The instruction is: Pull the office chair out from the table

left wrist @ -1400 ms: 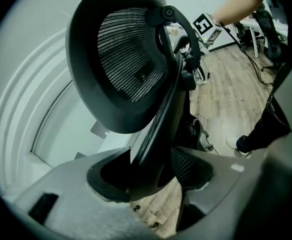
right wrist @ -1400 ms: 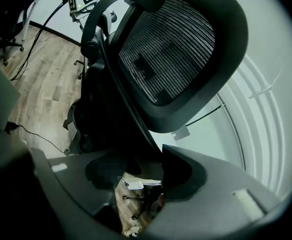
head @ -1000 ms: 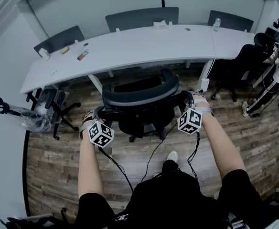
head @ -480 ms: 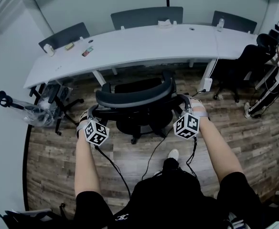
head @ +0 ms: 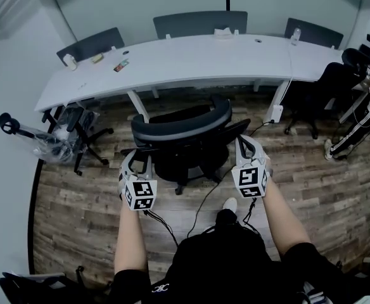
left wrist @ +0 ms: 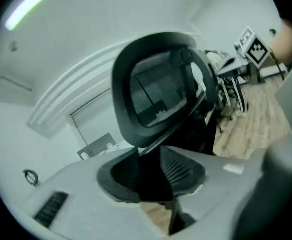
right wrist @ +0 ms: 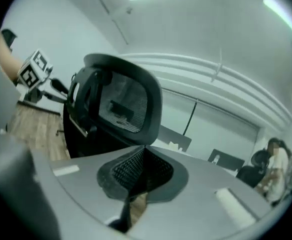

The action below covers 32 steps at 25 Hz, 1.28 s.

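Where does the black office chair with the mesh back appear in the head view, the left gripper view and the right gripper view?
Head view: the black mesh-backed office chair stands at centre, just below the long white curved table.
Left gripper view: the chair fills the centre, tilted.
Right gripper view: the chair is left of centre.
Shared landmark: the brown wood-plank floor beside the chair.

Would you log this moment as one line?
chair out from table | left gripper jaws apart, closing, empty | right gripper jaws shut
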Available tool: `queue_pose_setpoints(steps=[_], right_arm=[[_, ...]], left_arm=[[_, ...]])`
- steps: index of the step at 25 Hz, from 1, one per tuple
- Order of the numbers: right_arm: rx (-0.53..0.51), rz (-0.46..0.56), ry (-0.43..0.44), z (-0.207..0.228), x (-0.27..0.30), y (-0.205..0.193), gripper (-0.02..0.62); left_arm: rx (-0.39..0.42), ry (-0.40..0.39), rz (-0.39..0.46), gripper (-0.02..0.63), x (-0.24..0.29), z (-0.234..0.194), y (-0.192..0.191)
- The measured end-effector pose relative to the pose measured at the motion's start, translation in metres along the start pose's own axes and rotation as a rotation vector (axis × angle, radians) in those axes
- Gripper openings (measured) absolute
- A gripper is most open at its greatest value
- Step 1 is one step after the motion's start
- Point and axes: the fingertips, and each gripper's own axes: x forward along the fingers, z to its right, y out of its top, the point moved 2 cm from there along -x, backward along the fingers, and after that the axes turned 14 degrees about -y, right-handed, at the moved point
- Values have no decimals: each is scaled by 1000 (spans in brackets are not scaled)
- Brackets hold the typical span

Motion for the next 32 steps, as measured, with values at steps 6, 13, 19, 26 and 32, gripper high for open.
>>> queue_pose_setpoints(steps=[6,13,19,26,32], right_arm=[[272,-4,97,-20,-45,34,8],[367,-18,163,-38,-79,47,6],[358,-27,184,-42,-95,38,6],[343,-13,201,-28,-102,41,6],[346,-20,220,-21,-115,43,6]], left_arm=[[-376,-47,220,3,-45,35,29],[-525,-90,253,8,-71,71,49],[-522,-80,227,9,-77,95,56],[-522,-57,229,9,-84,106,73],[-504,-61,206,9,-94,121,84]])
